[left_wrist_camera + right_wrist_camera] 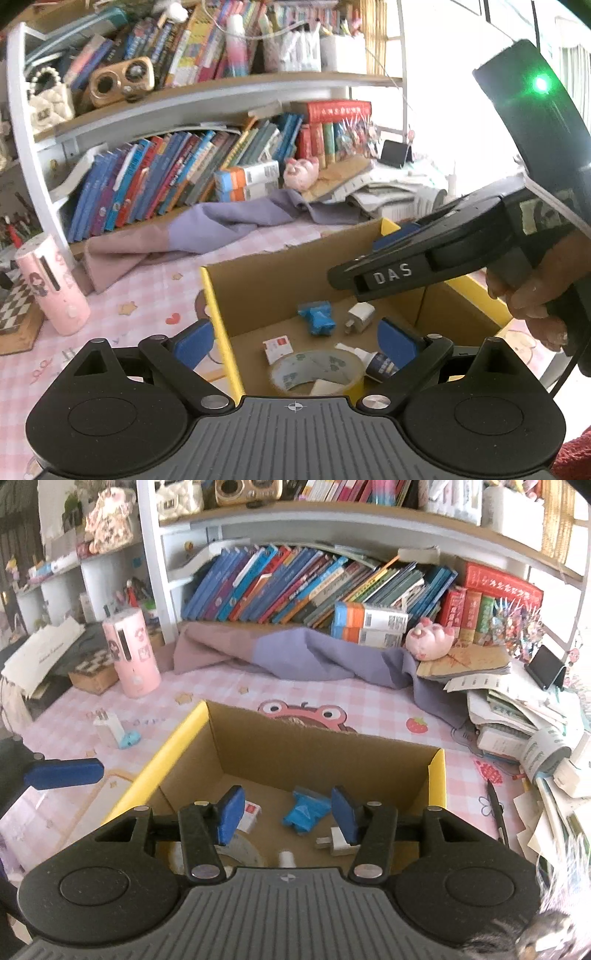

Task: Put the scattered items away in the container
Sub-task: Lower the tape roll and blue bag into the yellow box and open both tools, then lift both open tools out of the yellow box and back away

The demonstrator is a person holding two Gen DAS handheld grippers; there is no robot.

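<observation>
**Pink desk, box partly filled**

Bookshelves crammed with leaning books back a desk under a pink checked cover (229, 698). Near the middle stands an open cardboard box (325, 749) with yellow edges. Inside it lie a roll of tape (317, 369), a blue crumpled piece (304, 810), a white plug (360, 315), a small red-and-white packet (279, 347) and a little bottle (376, 363). Another white plug (109, 725) and a small blue item (129, 738) remain out on the cover, left of the box. A pen (496, 812) lies to its right.

The left gripper (297, 341) hangs over the box's near-left corner, jaws spread wide, holding nothing. The right gripper (288, 814) hovers above the box, jaws partly apart and empty. A pink cylinder (131, 653) stands far left.
</observation>
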